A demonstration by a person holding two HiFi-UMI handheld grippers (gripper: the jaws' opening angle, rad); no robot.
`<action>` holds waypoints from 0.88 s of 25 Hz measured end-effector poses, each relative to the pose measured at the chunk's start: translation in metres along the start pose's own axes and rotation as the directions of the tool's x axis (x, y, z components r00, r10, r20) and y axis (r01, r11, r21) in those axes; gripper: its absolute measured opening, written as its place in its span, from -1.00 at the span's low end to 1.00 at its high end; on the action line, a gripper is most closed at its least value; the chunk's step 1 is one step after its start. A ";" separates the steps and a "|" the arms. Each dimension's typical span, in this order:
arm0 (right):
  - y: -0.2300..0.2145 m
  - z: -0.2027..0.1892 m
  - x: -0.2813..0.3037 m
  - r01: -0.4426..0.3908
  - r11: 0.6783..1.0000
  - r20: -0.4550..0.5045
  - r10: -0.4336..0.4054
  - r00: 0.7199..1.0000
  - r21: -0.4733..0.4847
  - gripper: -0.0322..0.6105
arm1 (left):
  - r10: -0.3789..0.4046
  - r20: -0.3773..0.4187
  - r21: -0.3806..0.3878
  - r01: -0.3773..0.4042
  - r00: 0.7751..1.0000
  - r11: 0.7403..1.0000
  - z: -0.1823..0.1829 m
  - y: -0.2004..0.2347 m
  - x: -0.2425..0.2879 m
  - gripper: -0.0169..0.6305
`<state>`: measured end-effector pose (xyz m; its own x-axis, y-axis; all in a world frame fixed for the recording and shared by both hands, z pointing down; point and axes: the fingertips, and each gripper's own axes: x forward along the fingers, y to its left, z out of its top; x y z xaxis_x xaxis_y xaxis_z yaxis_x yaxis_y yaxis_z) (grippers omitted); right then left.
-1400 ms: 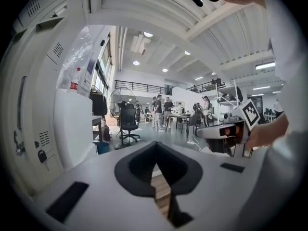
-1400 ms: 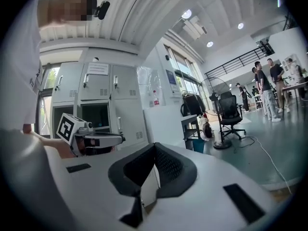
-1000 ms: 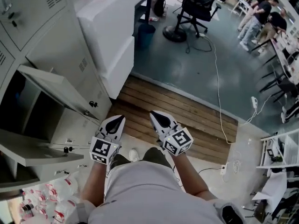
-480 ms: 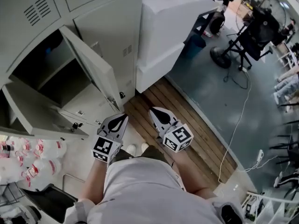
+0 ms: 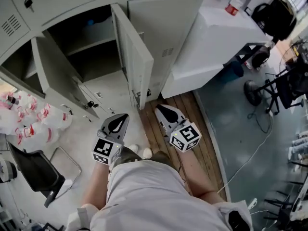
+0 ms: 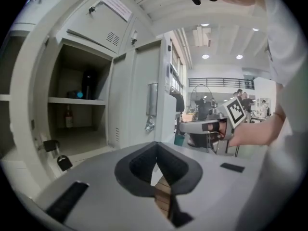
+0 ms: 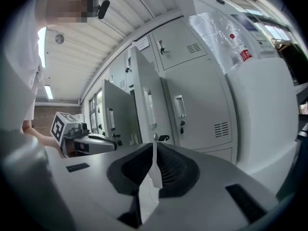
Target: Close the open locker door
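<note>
Both are held low by the person's waist: the left hand-held gripper (image 5: 120, 121) and the right hand-held gripper (image 5: 165, 114) each have their jaws together on nothing. They sit over floor planks (image 5: 180, 124).

Just beyond them the open door (image 5: 136, 59) juts edge-on toward the person, its compartment (image 5: 89, 47) bare to its left. A second door (image 5: 52, 75) also stands open further left. A counter (image 5: 211, 42) with a bottle (image 5: 238, 0) lies to the right.

Within the last second the lockers have swung from the left edge to straight ahead, so the person has turned to face them. The door is now near but untouched; closing has not begun.
</note>
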<state>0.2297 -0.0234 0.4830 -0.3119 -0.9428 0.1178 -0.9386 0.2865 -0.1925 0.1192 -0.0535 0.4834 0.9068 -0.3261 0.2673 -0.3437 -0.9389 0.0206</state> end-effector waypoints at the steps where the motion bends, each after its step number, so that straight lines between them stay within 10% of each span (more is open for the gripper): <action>1: 0.000 0.001 0.005 -0.021 1.000 0.001 0.021 1.000 -0.007 -0.79 | 0.032 -0.005 -0.007 -0.032 0.999 0.999 -0.003 0.003 -0.007 -0.94; 12: 0.014 0.015 0.044 -0.191 0.981 0.008 0.191 0.982 -0.039 -0.69 | 0.287 -0.034 -0.071 -0.289 0.957 0.955 -0.029 0.027 -0.071 -0.94; 22: 0.034 0.015 0.061 -0.217 0.975 -0.007 0.217 0.976 -0.048 -0.68 | 0.358 -0.040 -0.080 -0.360 0.933 0.929 -0.036 0.053 -0.106 -0.94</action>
<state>0.1811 -0.0735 0.4691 -0.5089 -0.8570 0.0804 -0.8546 0.4919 -0.1665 -0.0042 -0.0649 0.4908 0.7129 -0.6359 0.2957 -0.6656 -0.7463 -0.0002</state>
